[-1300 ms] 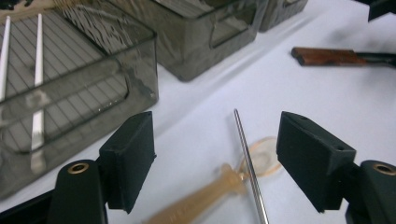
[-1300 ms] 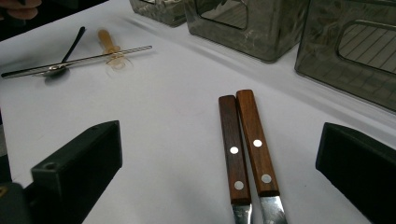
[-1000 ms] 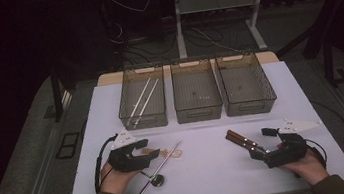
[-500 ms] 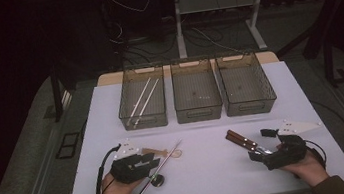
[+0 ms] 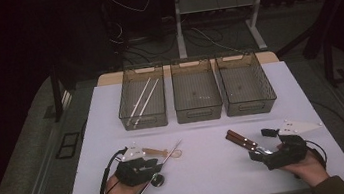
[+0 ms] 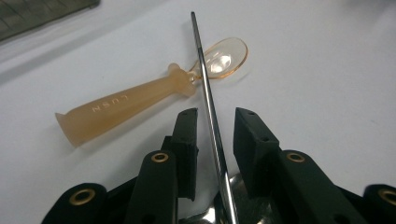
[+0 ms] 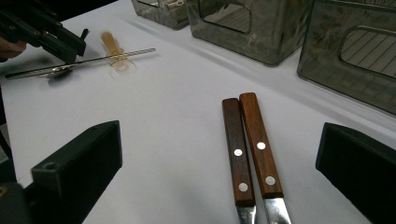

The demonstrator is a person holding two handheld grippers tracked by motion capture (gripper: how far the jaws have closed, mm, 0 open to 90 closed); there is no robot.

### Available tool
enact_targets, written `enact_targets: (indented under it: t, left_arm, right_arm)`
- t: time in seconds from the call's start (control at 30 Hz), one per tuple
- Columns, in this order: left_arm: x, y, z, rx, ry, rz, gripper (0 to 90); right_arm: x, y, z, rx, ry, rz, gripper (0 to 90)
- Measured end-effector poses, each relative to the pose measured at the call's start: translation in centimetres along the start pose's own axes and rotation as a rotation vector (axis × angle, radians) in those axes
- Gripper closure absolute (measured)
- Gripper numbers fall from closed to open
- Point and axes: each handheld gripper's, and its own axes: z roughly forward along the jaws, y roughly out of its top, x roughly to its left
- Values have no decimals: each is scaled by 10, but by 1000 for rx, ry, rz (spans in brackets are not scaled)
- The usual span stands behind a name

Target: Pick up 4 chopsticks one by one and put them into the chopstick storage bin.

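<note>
A long-handled steel spoon [image 5: 170, 153] lies slantwise on the white table, crossing a small amber plastic spoon [image 5: 159, 152]. My left gripper [image 5: 158, 165] hovers low over the steel handle [image 6: 208, 100]. Its jaws have just been closing and now straddle the handle, with a thin gap on each side, so it is open. The amber spoon [image 6: 140, 100] lies just left of the jaws. My right gripper [image 5: 255, 154] is open wide. Two wooden-handled knives [image 7: 247, 140] lie side by side between its jaws [image 7: 219, 140], untouched.
Three clear bins stand in a row at the back of the table [image 5: 211, 177]. The left bin [image 5: 144, 120] holds pale sticks; the middle bin [image 5: 199, 113] and the right bin [image 5: 249, 106] look nearly bare. A cable trails from each gripper.
My left gripper has sunk toward the steel spoon's handle and its jaws have narrowed around it. The right hand and the knives have stayed put.
</note>
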Motion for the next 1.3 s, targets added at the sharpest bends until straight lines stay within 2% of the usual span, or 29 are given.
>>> enact_targets:
  t: [0.03, 0.23, 0.27, 0.33, 0.5, 0.6, 0.83, 1.13, 1.3]
  left_arm:
    - [1, 0, 0, 13, 0, 14, 694]
    - [0, -1, 5, 30, -6, 8, 704]
    - [1, -1, 5, 37, -7, 23, 707]
    - [1, -2, 6, 45, -6, 22, 710]
    - [-1, -2, 7, 39, 7, 15, 731]
    - [-1, -2, 7, 48, 19, 25, 755]
    - [0, -1, 7, 52, 40, 26, 832]
    - [0, 0, 7, 57, 43, 5, 851]
    - [2, 1, 6, 65, 36, 9, 854]
  right_arm:
    - [0, 0, 0, 0, 0, -1, 7]
    - [0, 0, 0, -1, -1, -1, 7]
    - [0, 0, 0, -1, 0, -1, 7]
    - [0, 0, 0, -1, -1, -3, 7]
    - [0, 0, 0, 0, 1, -5, 8]
    - [0, 0, 0, -1, 0, -5, 8]
    - [1, 0, -1, -5, 2, -8, 7]
    - [1, 0, -1, -5, 2, -6, 7]
    - [0, 0, -1, -8, 1, -5, 8]
